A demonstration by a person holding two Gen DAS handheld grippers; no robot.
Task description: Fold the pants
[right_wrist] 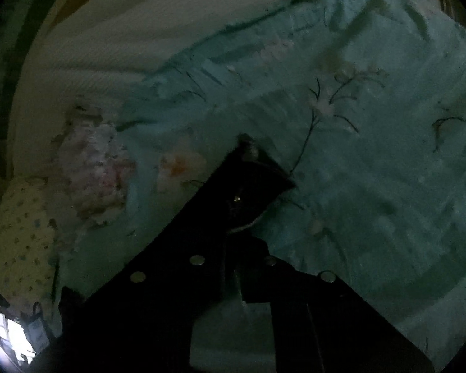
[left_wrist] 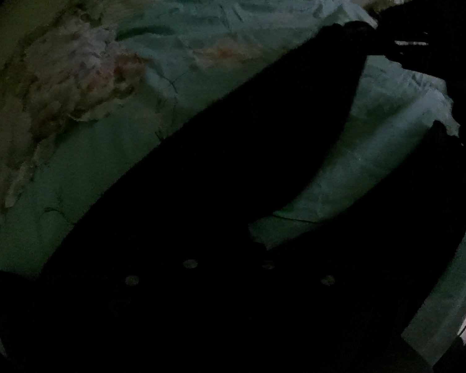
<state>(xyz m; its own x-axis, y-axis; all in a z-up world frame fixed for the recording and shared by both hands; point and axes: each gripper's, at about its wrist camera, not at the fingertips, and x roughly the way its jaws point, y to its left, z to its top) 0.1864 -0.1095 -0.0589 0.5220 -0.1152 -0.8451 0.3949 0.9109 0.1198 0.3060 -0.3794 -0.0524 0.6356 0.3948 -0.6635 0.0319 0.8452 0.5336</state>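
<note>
The scene is very dark. Black pants (left_wrist: pixel 233 143) lie across a teal floral bedsheet (left_wrist: pixel 202 31), one leg running up to the right and the other (left_wrist: pixel 419 192) at the right edge. My left gripper (left_wrist: pixel 230 248) merges with the black cloth; only its screws show, so its state is unreadable. At the top right, the other gripper (left_wrist: pixel 397 31) meets the leg's far end. In the right wrist view, my right gripper (right_wrist: pixel 233 217) has its fingers closed together on a corner of the black pants (right_wrist: pixel 251 174) above the sheet.
The teal sheet (right_wrist: pixel 372 186) has a pink flower print (right_wrist: pixel 99 168). A white ribbed cover (right_wrist: pixel 124 31) lies beyond it. A dotted pillow (right_wrist: pixel 21 233) sits at the left. A bright window (right_wrist: pixel 12 338) shows low left.
</note>
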